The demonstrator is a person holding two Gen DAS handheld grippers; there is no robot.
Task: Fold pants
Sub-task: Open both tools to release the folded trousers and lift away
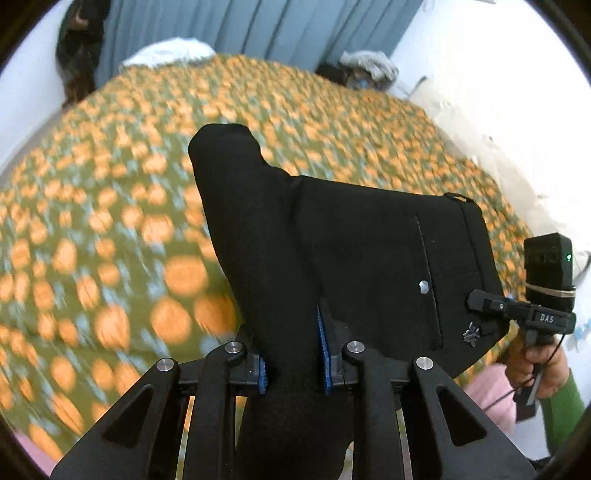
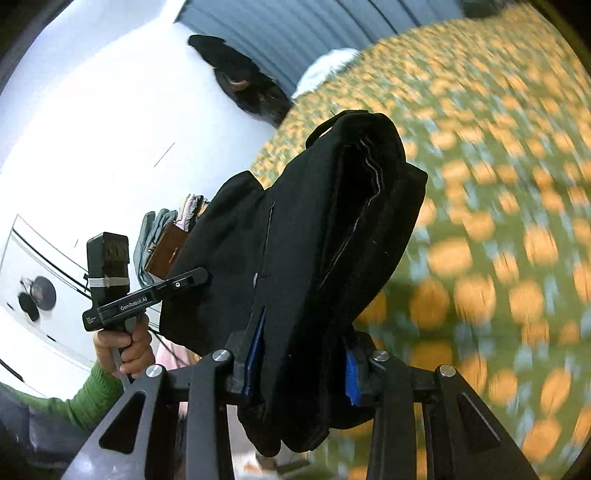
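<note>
The black pants (image 1: 351, 240) hang lifted above the bed, with a back pocket, its button and a belt loop showing. My left gripper (image 1: 293, 354) is shut on a bunched fold of the pants, blue pads pressing on both sides. In the right wrist view my right gripper (image 2: 303, 365) is shut on the pants (image 2: 314, 221) near the waistband, which droops open in front of it. The right gripper's tip (image 1: 484, 304) bites the waistband corner in the left view. The left gripper's tip (image 2: 192, 277) grips the far edge in the right view. A hand in a green sleeve (image 2: 125, 347) holds its handle.
A bedspread with orange and green flowers (image 1: 110, 221) lies under the pants. A blue curtain (image 1: 258, 26) and a white pillow (image 1: 170, 51) are at the far end, and dark clothes (image 1: 77, 48) hang on the left wall. Folded garments (image 2: 166, 232) sit beside the bed.
</note>
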